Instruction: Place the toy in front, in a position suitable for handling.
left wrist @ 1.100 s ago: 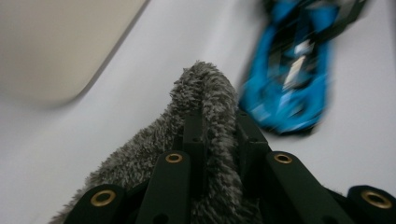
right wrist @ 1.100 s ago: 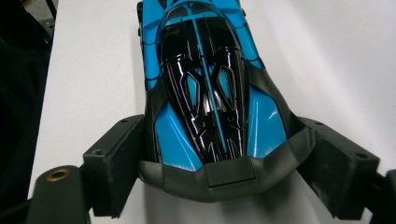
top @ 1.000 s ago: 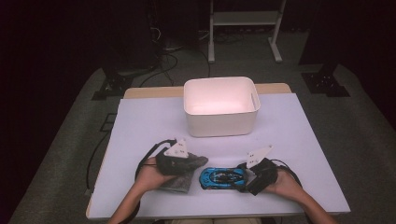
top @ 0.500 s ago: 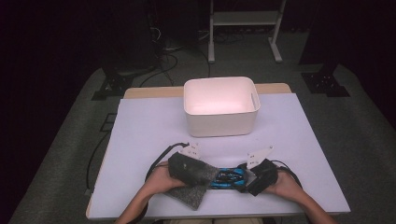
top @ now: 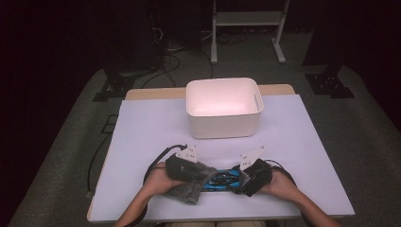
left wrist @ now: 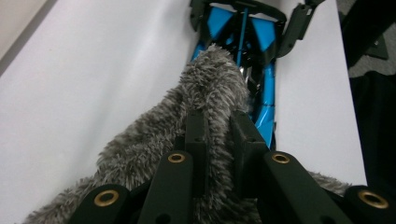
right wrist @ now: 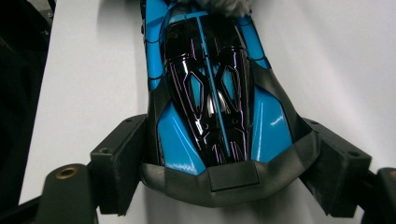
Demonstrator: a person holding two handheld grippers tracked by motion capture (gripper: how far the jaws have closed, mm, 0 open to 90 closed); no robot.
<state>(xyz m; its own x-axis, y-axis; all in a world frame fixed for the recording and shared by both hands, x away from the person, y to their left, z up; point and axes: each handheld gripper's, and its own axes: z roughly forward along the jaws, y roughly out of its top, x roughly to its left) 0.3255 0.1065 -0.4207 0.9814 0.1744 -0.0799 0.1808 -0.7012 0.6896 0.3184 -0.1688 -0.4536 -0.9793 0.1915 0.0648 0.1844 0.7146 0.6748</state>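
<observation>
**Cloth over the car's far end**

Since a second ago the left gripper [top: 189, 171] has carried its shaggy grey fleece cloth [left wrist: 205, 93] rightward across the white table covering [top: 142, 137], from beside the glossy blue and black toy racing car [right wrist: 210, 93] onto it; the right gripper [top: 249, 176] has kept its place at the car's other end.

Seen from the high view, the car lies lengthwise near the table's front edge, between the two grippers and well in front of the white rectangular plastic bin [top: 223, 124]. The left gripper's jaws stand narrow, pinched on a fold of the cloth, whose free end rests on the car's blue bodywork in the left gripper view. The right gripper's jaws sit wide, one against each flank of the car's dark grey end, clasping it. A tuft of the cloth shows at the car's far end in the right gripper view.
</observation>
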